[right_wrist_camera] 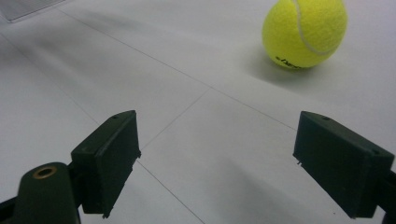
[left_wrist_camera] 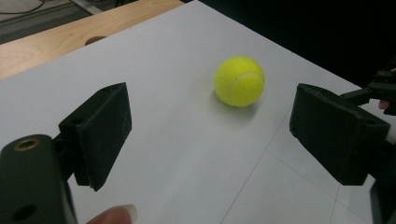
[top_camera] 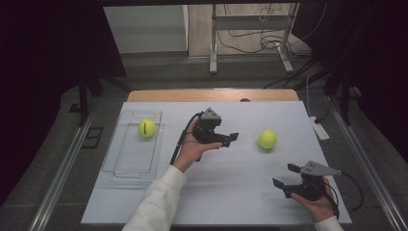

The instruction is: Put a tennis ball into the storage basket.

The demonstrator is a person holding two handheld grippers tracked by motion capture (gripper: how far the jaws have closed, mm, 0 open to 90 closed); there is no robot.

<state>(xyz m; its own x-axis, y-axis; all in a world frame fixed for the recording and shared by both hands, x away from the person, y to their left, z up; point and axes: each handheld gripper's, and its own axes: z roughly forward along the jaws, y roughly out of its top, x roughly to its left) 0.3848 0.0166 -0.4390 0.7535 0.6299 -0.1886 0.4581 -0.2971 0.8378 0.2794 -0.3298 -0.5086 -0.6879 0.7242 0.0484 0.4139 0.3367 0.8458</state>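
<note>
Left tongs (top_camera: 232,138) gape wide and empty, the tennis ball (top_camera: 267,139) lying on the desk (top_camera: 231,192) just ahead of their tips; right tongs (top_camera: 285,175) also spread wide, empty, ball farther ahead

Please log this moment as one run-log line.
left tool: open, aimed at loose tennis ball | right tool: open, empty | second tennis ball: in clear tray
</note>
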